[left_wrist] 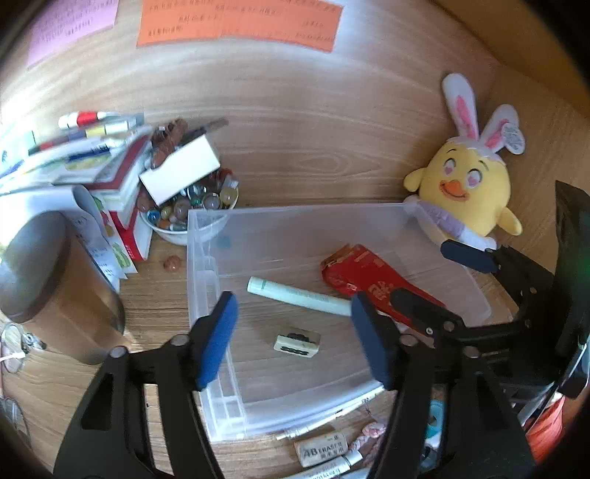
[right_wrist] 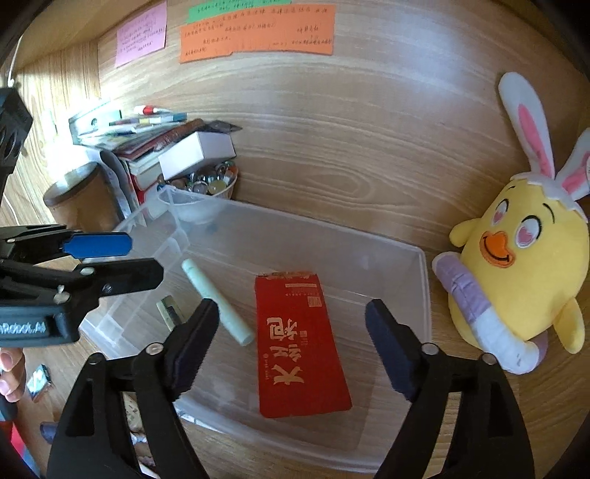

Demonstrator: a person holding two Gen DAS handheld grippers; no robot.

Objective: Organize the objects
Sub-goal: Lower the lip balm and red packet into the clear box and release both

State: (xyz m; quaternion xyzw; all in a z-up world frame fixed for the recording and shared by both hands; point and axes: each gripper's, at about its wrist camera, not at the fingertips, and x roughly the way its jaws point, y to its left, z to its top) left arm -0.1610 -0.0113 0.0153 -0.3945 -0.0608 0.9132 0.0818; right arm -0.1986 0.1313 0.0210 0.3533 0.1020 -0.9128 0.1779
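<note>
On the wooden tabletop (right_wrist: 332, 147) sits a clear plastic bin (right_wrist: 424, 280), and both tools hang over it, angled downward. Inside the bin lie three things: a red envelope (right_wrist: 300, 346) with gold lettering, flat on the bottom near the middle; a pale green tube (right_wrist: 217, 302) just left of it, lying slantwise and apart from it; and a small eraser-like block (left_wrist: 297, 342) nearer the bin's left side.

The left tool (left_wrist: 295, 339) stands released, its blue pads spread wide with nothing pinched; the little block shows between them on the bin floor, untouched. The right tool (right_wrist: 291, 350) is likewise spread, its dark pads on either side of the red envelope but clear of it.

Just beyond the bin's right end leans a yellow chick plush (right_wrist: 516, 265) with rabbit ears. At the far left corner a white bowl of glass marbles (left_wrist: 191, 206) touches the bin's wall, with a white box (left_wrist: 180, 169) resting on top of it, beside a stack of books and markers (left_wrist: 92, 154) and a brown canister (left_wrist: 55, 280). Orange and pink notes (right_wrist: 258, 33) are stuck to the wooden back panel. Near the bin's front edge lie an eraser marked 4B (left_wrist: 320, 447) and some pens.
</note>
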